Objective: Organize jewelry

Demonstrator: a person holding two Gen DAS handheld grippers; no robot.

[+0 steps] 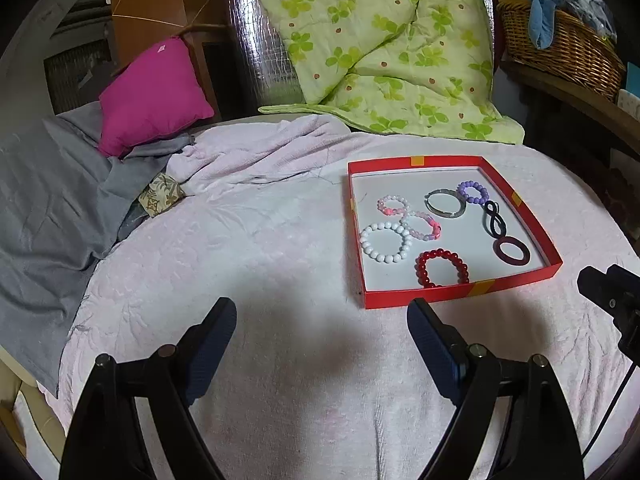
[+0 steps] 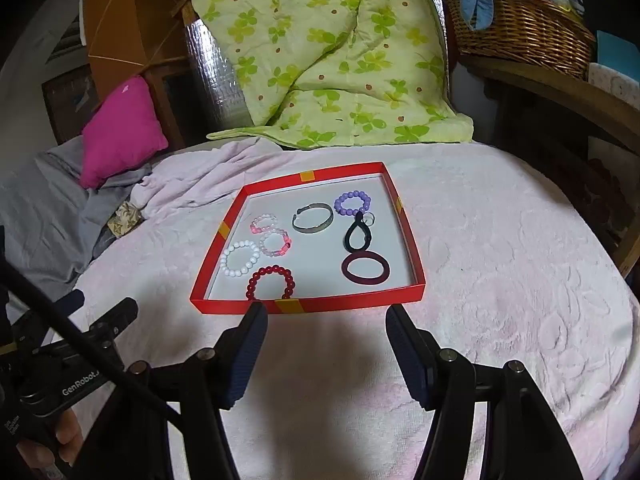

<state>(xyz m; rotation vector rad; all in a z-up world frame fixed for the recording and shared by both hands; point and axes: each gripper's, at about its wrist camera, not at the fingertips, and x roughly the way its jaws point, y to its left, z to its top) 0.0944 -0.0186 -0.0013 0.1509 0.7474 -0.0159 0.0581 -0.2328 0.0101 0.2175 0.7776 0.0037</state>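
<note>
both hand-held grippers hang over the pink bedspread (image 2: pixel 500 264) with nothing between their fingers. our left hand-held gripper (image 1: pixel 322 344) is spread wide and sits off the near left corner of the red tray (image 1: pixel 460 295), so the tray lies ahead and to its right. our right hand-held gripper (image 2: pixel 326 350) is also spread, and it faces the tray's near wall almost square on, its fingertips just short of that wall.

going left to right inside the tray in the right wrist view: the white bead bracelet (image 2: pixel 240 258) by the left wall, the red bead bracelet (image 2: pixel 271 282) against the near wall, then the dark oval band (image 2: pixel 366 269) toward the right wall.

we judge the right one nearer: the red bead bracelet lies just beyond its left finger, and the oval band, long axis across the tray, sits straight ahead. the tray wall stands between fingers and jewelry, so any reach must go over it.
</note>
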